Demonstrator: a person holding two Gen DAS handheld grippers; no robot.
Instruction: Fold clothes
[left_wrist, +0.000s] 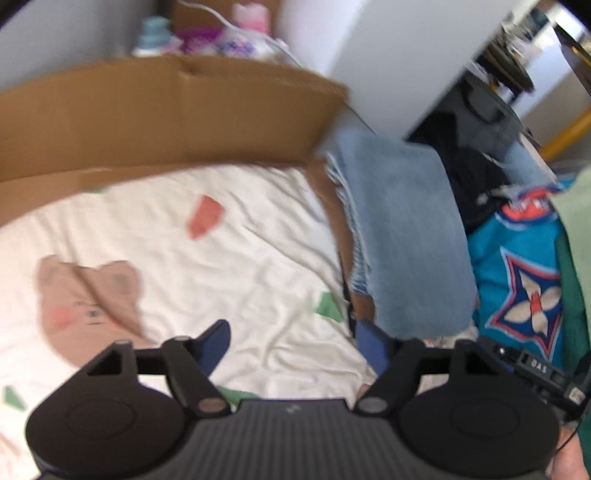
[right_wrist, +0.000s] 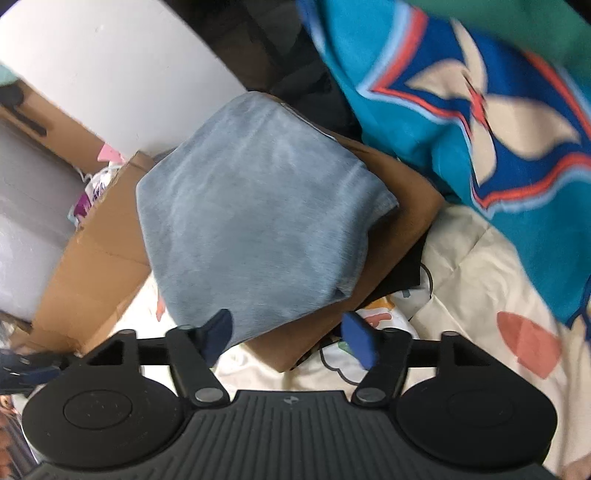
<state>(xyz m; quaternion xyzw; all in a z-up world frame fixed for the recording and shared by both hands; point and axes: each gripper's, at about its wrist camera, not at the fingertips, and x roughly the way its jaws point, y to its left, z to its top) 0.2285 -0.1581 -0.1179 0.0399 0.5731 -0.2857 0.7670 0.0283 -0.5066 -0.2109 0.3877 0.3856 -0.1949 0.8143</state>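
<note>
Folded blue garment (right_wrist: 255, 206): done, stacked on cardboard box (right_wrist: 399, 229). Teal jersey (right_wrist: 480, 122): unfolded, heaped on bed (left_wrist: 221, 266), remaining. Left claw (left_wrist: 295, 347), right claw (right_wrist: 291, 336): jaws apart, empty.

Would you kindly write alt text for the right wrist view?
A folded grey-blue garment lies atop a brown cardboard box on a cream patterned bedsheet. The right gripper hangs open above it, holding nothing. A teal patterned cloth fills the upper right.
</note>
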